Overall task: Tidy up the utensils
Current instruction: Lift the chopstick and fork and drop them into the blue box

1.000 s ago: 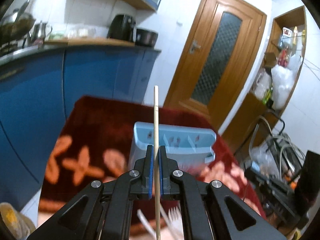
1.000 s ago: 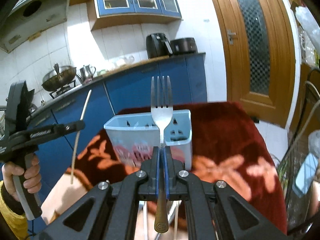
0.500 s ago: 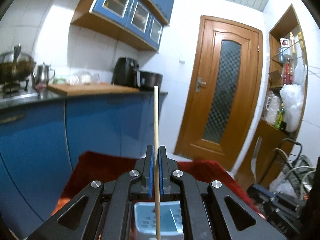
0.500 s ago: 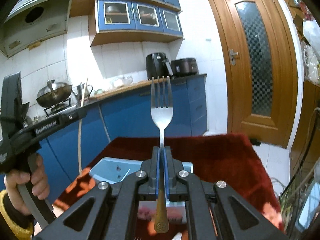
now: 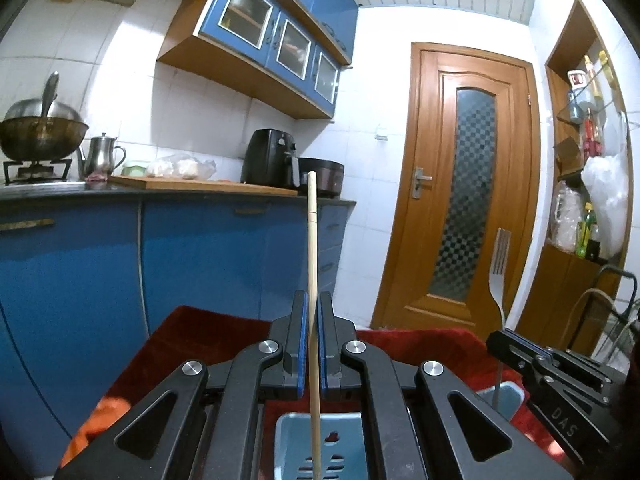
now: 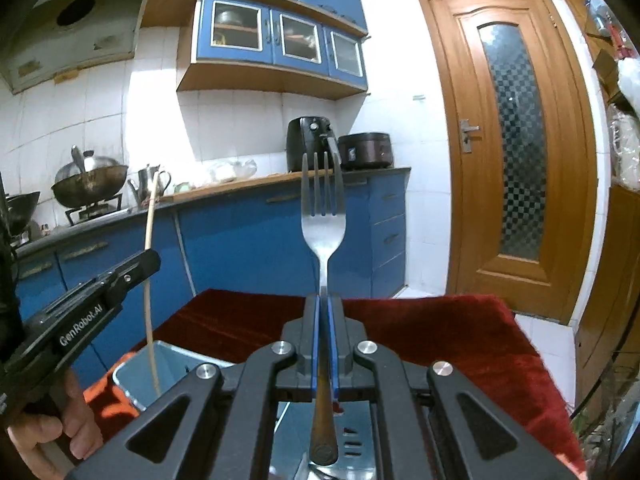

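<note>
Utensils number two: one chopstick, one fork.

Home kitchen, plainly lived in. White tiled walls, blue base cabinets under a dark countertop, glass-fronted blue wall cupboards trimmed in wood. Wok on a gas burner, steel kettle beside it, wooden chopping board, black air fryer and rice cooker on the counter. Range hood overhead. Wooden door with patterned glass, open shelf crowded with bottles and bags, red floral cloth over a table.
</note>
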{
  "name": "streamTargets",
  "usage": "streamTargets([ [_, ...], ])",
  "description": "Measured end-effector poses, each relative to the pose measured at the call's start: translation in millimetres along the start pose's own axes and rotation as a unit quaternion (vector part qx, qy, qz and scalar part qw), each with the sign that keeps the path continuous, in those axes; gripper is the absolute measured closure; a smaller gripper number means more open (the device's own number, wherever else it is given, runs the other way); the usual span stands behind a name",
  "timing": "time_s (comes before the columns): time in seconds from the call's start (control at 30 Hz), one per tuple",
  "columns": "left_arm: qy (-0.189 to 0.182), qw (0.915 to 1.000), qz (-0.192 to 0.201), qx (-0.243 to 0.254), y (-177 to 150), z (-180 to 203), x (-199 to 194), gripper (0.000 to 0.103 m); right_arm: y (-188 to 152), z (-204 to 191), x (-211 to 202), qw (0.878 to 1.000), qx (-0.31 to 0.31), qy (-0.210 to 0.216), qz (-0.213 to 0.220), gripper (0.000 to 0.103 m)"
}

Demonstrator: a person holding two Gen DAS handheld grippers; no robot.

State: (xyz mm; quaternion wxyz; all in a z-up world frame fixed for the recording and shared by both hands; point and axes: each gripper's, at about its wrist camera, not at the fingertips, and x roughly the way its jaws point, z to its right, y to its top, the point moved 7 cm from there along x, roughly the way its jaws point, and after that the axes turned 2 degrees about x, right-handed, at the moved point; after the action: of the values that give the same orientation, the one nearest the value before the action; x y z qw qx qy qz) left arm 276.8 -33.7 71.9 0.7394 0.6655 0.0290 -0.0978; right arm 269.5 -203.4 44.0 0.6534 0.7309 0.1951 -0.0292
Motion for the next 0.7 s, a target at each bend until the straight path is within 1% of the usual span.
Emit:
streamTargets([
  [0.23, -0.009, 0.9996, -0.025, 0.010, -19.3, 2.9, -2.6, 0.099, -24.9, -9.5, -2.7, 0.999, -0.020, 0.013, -0.036, 0.098],
  [0.33, -0.013, 0.9992, -0.034, 0.018, -25.9, 4.8, -6.3, 0.099, -32.9, -9.9, -7.7, 0.999, -0.029, 0.009, -0.044, 0.098],
  [0.5, -0.025, 0.9978, -0.060, 0.010, -37.3, 4.7, -10.9, 0.099, -32.9, -8.6, -12.3, 0.998, -0.010, 0.018, -0.055, 0.098],
  [0.53, -0.028, 0.9974, -0.066, 0.007, -39.9, 4.2, -12.1, 0.097, -31.7, -9.1, -14.0, 0.998, -0.007, 0.020, -0.054, 0.097],
  [0.57, -0.030, 0.9971, -0.069, 0.006, -41.2, 3.7, -12.9, 0.093, -30.5, -10.2, -15.3, 0.998, -0.006, 0.020, -0.053, 0.096],
  [0.6, -0.031, 0.9969, -0.072, 0.004, -42.1, 3.4, -13.5, 0.091, -29.1, -11.0, -17.8, 0.999, -0.006, 0.021, -0.050, 0.091],
  [0.63, -0.033, 0.9966, -0.075, 0.003, -43.4, 2.9, -15.2, 0.086, -27.4, -11.9, -20.5, 0.999, -0.005, 0.021, -0.047, 0.086],
  [0.67, -0.035, 0.9964, -0.078, 0.002, -43.9, 2.7, -16.0, 0.080, -26.4, -12.5, -22.8, 0.999, -0.003, 0.023, -0.045, 0.084],
  [0.7, -0.038, 0.9961, -0.080, 0.001, -44.4, 2.7, -17.5, 0.077, -24.3, -12.9, -26.0, 0.999, -0.001, 0.026, -0.043, 0.083],
])
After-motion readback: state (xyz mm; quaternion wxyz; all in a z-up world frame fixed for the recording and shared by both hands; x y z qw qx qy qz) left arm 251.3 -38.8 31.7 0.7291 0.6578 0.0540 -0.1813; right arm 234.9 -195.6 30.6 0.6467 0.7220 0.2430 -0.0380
